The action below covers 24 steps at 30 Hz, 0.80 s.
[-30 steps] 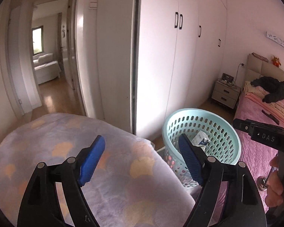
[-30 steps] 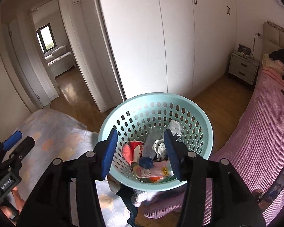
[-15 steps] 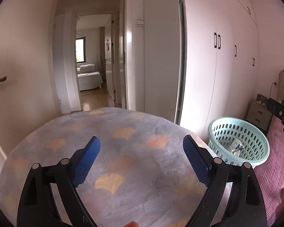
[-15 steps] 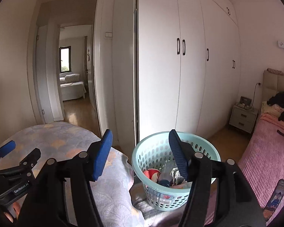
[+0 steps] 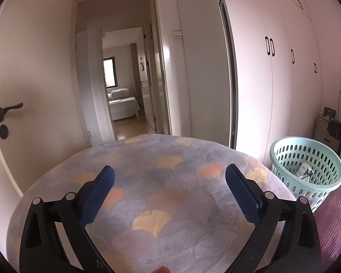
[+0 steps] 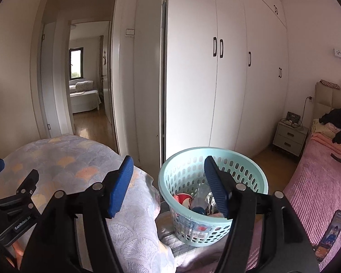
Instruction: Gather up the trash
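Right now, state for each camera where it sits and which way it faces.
Left wrist: on the left tongs, jaws opening, empty; faces the patterned quilt and doorway; a fingertip shows at bottom.
Right wrist: on the right tongs, open and empty; faces the mint basket and wardrobe; left tongs at left edge.
Shared: quilt, basket, wardrobe, doorway.

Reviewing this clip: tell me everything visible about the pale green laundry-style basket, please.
The pale mint-green round plastic basket has perforated walls with rows of oval holes and a smooth rolled rim. It stands upright and open-topped, between the quilt with the fan-shaped pattern and the pink ribbed bedspread, in front of the white wardrobe. Its base rests on rumpled bedding. It is partly filled with trash: a red and white wrapper, a clear bottle with a blue cap, and a spotted packet. Nothing is gripping it; the left wrist view shows it too.
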### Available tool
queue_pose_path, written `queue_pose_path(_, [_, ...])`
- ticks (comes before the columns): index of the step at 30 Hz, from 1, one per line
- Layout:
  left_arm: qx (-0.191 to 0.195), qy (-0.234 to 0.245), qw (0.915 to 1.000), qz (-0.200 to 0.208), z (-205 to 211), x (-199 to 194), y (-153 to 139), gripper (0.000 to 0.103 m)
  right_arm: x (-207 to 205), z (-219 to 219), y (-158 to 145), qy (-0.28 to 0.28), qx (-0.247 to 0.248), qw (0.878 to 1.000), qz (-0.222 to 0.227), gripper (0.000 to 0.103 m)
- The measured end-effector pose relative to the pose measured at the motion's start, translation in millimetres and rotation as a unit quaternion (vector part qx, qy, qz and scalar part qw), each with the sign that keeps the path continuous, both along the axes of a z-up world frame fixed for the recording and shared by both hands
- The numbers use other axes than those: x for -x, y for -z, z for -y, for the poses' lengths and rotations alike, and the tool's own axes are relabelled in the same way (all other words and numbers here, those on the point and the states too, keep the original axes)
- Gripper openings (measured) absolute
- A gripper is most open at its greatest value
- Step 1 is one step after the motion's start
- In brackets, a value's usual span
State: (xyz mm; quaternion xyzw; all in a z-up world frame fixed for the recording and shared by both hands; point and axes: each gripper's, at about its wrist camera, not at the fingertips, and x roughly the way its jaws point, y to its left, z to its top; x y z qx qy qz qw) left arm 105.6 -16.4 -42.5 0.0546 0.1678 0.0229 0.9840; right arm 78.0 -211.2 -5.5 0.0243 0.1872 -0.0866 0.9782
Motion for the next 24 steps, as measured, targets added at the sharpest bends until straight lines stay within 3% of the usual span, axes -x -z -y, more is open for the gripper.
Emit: queue_pose_path(24, [0.029,0.003,0.9996,-0.007,-9.2,0.2,0.3,0.095,1.8,-10.3,1.9,-0.02,0.0,1.0,0.004,0.065])
